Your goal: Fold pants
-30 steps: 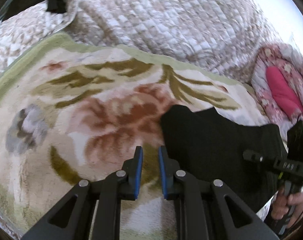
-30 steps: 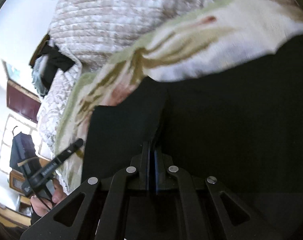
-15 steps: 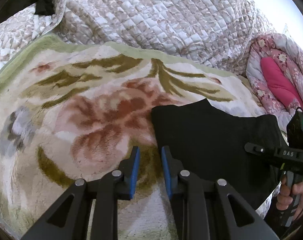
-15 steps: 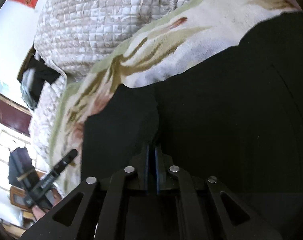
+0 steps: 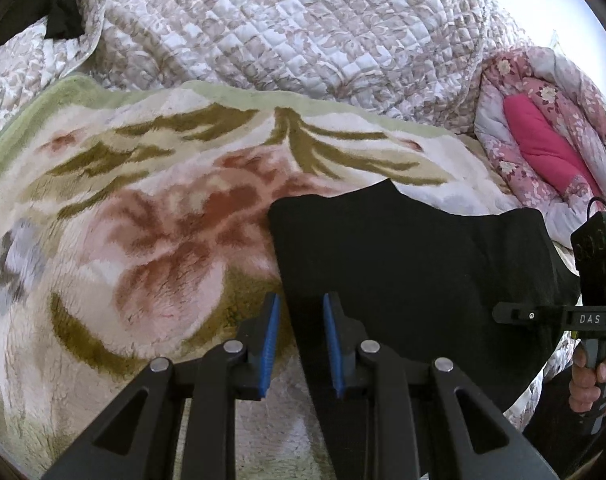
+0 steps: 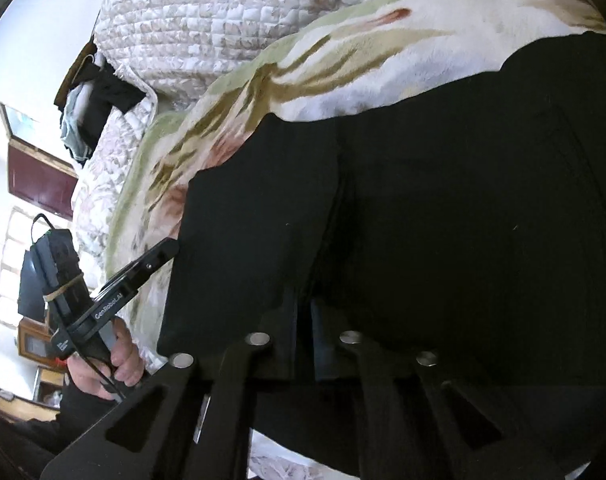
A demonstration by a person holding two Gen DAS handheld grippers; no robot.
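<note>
The black pants [image 5: 403, 260] lie folded on a floral plush blanket [image 5: 163, 220]. My left gripper [image 5: 301, 298] hovers at their left edge, open, and that edge runs between its blue pads [image 5: 269, 336] untouched. It also shows as a black left gripper [image 6: 171, 246] at the pants' left side. My right gripper [image 6: 303, 304] sits over the black pants [image 6: 443, 220], its fingers pressed together on a raised fold of the cloth. From the left wrist view the right gripper [image 5: 499, 314] reaches in over the pants' right edge.
A quilted beige bedspread [image 5: 283, 20] is heaped behind the blanket. At the far right lies a rolled pink floral duvet [image 5: 543, 148]. Dark clothes [image 6: 95, 96] hang off the quilt's far corner. A person's hand [image 5: 591, 380] grips the right handle, another hand [image 6: 115, 364] the left.
My left gripper's jaws have widened a little and it has shifted right, so the pants' edge now lies between its pads. The right gripper has moved slightly over the pants, still on the fold.
</note>
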